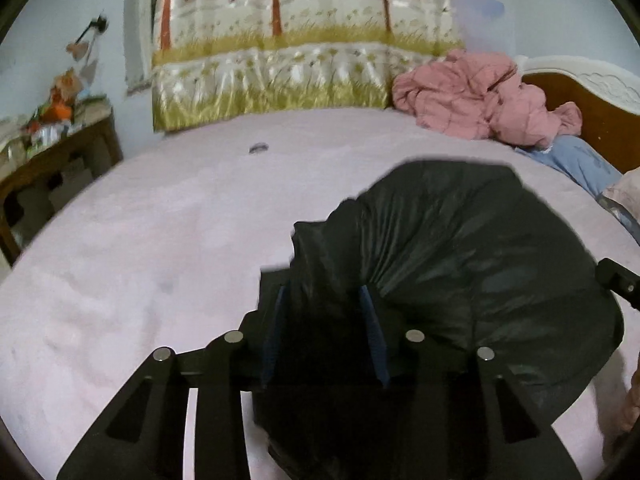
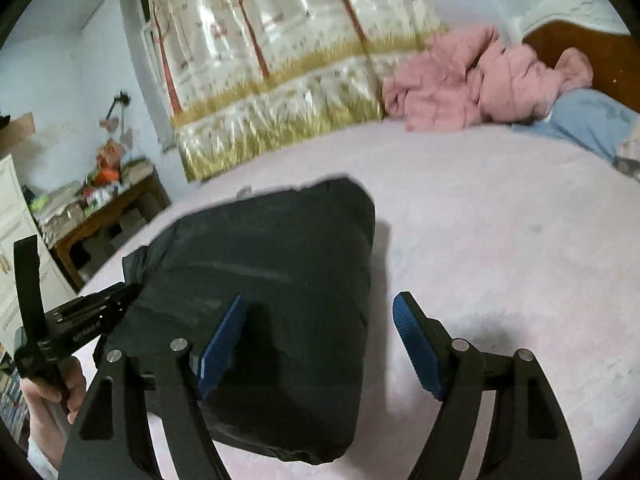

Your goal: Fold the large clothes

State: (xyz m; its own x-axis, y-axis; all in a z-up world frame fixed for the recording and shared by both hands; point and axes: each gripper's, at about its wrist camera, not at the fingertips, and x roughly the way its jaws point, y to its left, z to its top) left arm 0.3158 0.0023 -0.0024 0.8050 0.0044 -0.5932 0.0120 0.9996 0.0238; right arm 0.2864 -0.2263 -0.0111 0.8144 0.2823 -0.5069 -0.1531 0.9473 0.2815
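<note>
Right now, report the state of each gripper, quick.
Left gripper: closed on a bunched fold of the black garment.
Right gripper: open, holding nothing; the garment's edge lies between its fingers.

Black garment (image 2: 264, 280) on pale pink bedspread (image 2: 500, 240), blue tool pads (image 2: 416, 344), tree-and-grass patterned curtain (image 1: 288, 52)

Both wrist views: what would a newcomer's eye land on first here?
The bulky black garment folded on the pink bedsheet, its edge bunched between the left gripper fingers. The right gripper stands open at its near corner. Behind, a crumpled pink quilt by the headboard.
</note>
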